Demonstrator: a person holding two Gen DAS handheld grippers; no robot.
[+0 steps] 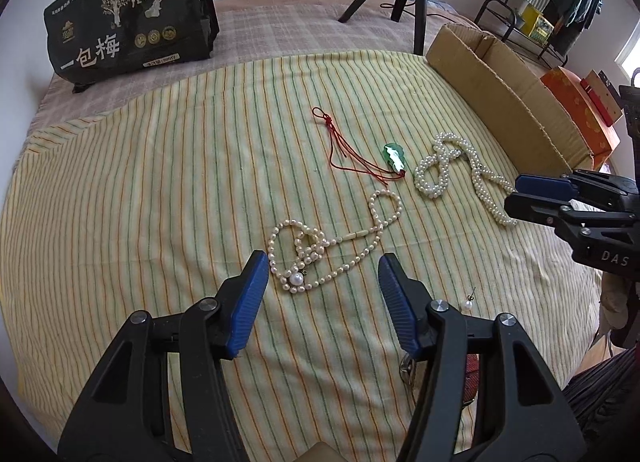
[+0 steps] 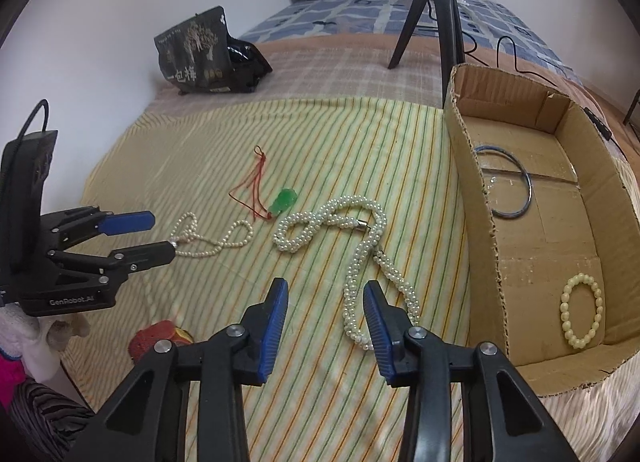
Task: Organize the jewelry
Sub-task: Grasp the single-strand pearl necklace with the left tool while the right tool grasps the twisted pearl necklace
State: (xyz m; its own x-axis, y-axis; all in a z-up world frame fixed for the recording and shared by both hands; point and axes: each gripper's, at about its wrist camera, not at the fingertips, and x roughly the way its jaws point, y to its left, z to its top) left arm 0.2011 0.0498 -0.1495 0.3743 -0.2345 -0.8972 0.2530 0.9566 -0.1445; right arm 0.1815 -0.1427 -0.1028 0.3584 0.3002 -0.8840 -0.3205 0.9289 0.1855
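- On the striped cloth (image 1: 160, 190), loose jewelry spread in easy reach: thin pearl necklace (image 1: 316, 246) near, thick twisted pearl strand (image 2: 360, 254) to the right, green pendant (image 1: 394, 158) on its red cord (image 1: 340, 142) farther back.
- Beside the right edge of the cloth, cardboard box (image 2: 480, 246) standing open-topped, evidently the collecting place: already holding a metal bangle (image 2: 508, 186) at the far end and a pale bead bracelet (image 2: 582, 310) at the near end.
- Just short of the thin necklace, left gripper (image 1: 322, 290), jaws spread, empty, apparently lined up to take it.
- Over the near loop of the thick strand, right gripper (image 2: 326, 314), jaws likewise parted, gripping nothing; probably chosen for this piece as the one closest to the box.
- Near the left gripper's right finger, a single pearl earring (image 1: 467, 304), small, likely awkward to pinch.
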